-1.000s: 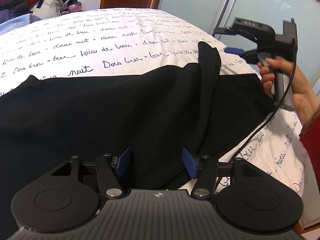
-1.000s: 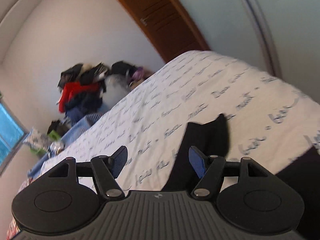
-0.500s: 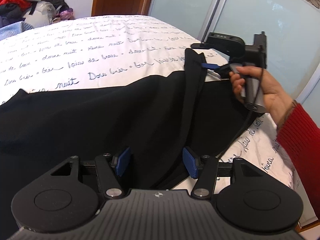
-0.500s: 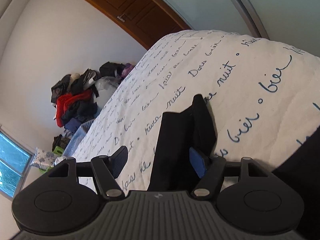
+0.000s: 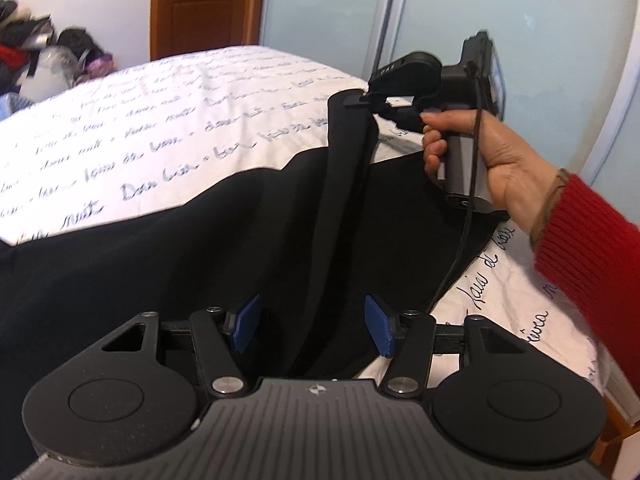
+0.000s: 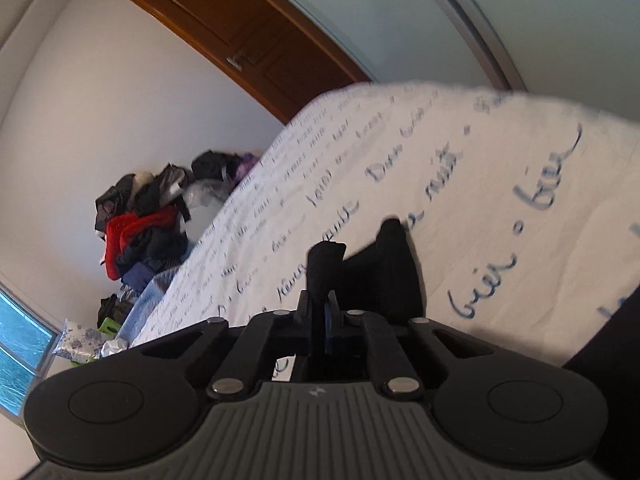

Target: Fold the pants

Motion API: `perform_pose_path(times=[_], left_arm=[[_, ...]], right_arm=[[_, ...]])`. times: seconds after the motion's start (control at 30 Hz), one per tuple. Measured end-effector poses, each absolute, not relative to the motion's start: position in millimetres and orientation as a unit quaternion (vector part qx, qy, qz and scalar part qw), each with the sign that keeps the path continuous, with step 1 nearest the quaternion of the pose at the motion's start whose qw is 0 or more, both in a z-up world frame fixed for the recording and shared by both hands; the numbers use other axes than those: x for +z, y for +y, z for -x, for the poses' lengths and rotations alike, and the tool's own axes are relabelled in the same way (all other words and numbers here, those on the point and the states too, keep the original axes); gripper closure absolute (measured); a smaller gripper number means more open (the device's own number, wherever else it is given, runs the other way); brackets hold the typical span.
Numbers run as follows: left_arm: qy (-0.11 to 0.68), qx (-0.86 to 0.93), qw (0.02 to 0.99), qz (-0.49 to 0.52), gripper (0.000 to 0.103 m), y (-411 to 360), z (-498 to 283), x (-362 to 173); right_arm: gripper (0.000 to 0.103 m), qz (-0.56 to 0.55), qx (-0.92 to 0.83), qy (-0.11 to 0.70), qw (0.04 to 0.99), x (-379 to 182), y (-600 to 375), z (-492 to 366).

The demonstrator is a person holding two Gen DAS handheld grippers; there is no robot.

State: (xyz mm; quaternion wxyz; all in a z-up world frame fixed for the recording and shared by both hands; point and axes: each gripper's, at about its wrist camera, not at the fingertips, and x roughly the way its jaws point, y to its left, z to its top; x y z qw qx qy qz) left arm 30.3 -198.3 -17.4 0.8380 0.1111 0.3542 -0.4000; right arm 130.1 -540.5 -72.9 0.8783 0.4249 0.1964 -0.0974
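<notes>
R gripper (image 6: 322, 312) clamped tight on pants (image 5: 200, 248) edge, held by R hand (image 5: 492, 160) w/ red sleeve (image 5: 588, 240). L gripper (image 5: 312, 326) jaws parted, fabric between them, pads not pressing.

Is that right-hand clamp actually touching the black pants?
Touching. In the right wrist view the right gripper has its jaws shut on a fold of the black pants, which pokes up between them.

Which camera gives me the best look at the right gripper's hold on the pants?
Right wrist: the right gripper sits shut on a fold of the black pants. The left wrist view shows it from outside, pinching the raised edge.
</notes>
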Motion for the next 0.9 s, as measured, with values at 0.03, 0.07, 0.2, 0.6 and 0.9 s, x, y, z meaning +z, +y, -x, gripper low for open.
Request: perform_pose_path(times=[0.03, 0.07, 0.2, 0.6, 0.9], left_arm=[[0.347, -0.399, 0.841, -0.118, 0.046, -202, -30, -19], [0.34, -0.397, 0.843, -0.126, 0.046, -206, -29, -22], [0.326, -0.394, 0.847, -0.145, 0.055, -219, -28, -29], [0.305, -0.378, 0.859, -0.162, 0.087, -233, -25, -34], [0.314, -0.367, 0.863, -0.151, 0.087, -229, -24, -32]], right_arm=[[0.098, -0.413, -0.1, 0.189, 0.885, -66, -539, -124], [0.098, -0.399, -0.104, 0.182, 0.893, -59, -537, -119], [0.098, -0.33, -0.123, 0.159, 0.922, -28, -528, -95], [0.098, -0.211, -0.174, 0.168, 0.947, -9, -515, -61], [0.098, -0.209, -0.148, 0.173, 0.951, 6, -511, -72]])
